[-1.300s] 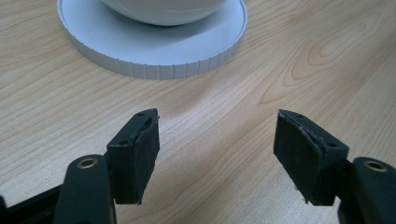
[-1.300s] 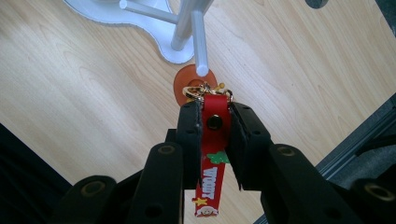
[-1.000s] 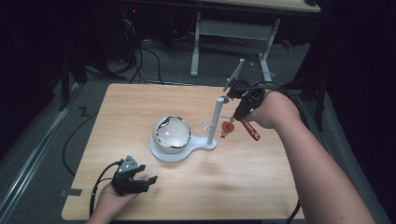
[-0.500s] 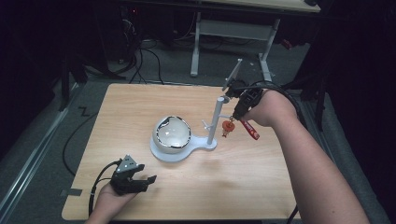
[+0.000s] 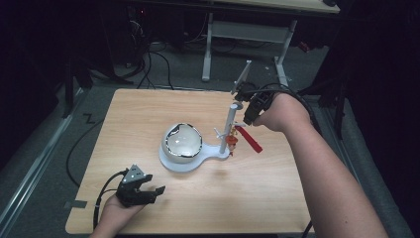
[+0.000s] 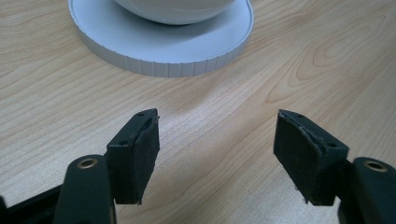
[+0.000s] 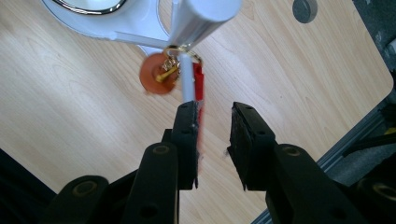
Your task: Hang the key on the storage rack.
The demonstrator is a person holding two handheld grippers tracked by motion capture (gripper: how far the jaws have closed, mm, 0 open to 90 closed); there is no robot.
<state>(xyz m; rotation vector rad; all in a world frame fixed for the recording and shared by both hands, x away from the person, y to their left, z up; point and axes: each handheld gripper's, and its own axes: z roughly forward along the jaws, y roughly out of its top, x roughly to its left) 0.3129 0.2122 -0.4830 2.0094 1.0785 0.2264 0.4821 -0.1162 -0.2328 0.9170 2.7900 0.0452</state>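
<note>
Wooden table: left tongs gape empty; right tongs, slightly parted, half-hide red tassel.

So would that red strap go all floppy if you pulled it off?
Probably floppy: the strap looks thin and flat and dangles from a ring on the post. It is likely light too, since that small ring carries it along with the orange disc. Tugged, it would probably swing before the stand tips, as the base is wide.

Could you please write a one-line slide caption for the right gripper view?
Right gripper above the white stand's post, where a red-tasselled charm hangs from a peg.
</note>
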